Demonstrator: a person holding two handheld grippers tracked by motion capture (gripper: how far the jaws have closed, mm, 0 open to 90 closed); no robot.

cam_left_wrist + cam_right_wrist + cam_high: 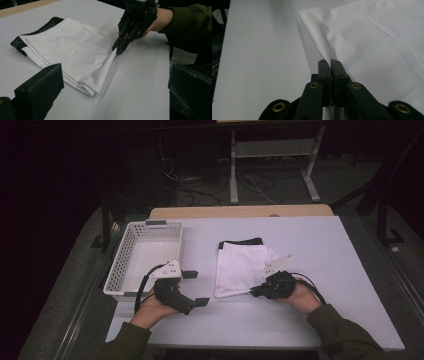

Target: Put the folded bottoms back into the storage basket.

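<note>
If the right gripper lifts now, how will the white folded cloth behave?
Probably floppy: the white folded cloth already puckers into a soft ridge where the right gripper pinches its edge. It looks light and thin. Its stacked layers may well slide apart and unfold, since one corner alone is held.

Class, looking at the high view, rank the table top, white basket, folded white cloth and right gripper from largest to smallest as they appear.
1. table top
2. white basket and folded white cloth: look alike, unranked
3. right gripper, pinching the cloth's near edge
</note>
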